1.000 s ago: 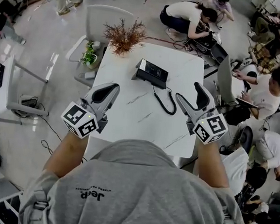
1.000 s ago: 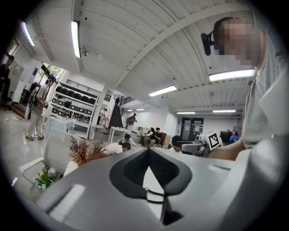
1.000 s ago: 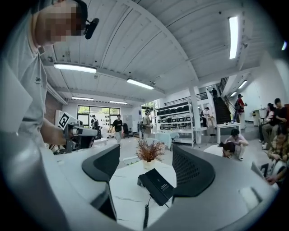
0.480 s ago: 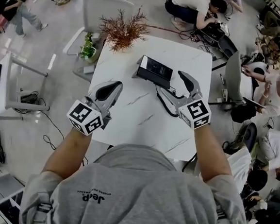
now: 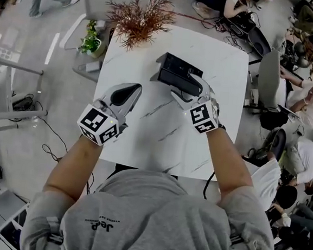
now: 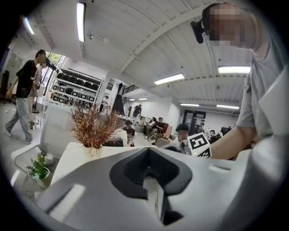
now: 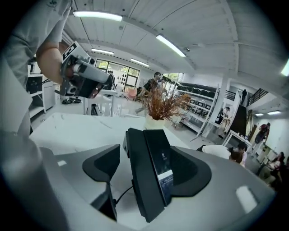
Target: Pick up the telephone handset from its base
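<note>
White tabletop (image 5: 145, 134): dried plant (image 5: 139, 18) at 12 o'clock, black telephone (image 5: 175, 71) central. Right tongs (image 5: 189, 89) straddle the telephone, spread apart; left tongs (image 5: 128, 92) hover pressed together at 8 o'clock.

Right gripper (image 5: 186, 88) now astride telephone (image 5: 172, 68)

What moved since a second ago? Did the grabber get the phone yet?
The right gripper moved forward and left to the telephone. Its jaws now stand open on either side of it, not yet closed. The left gripper stayed shut over the table, and the telephone stayed in place.
</note>
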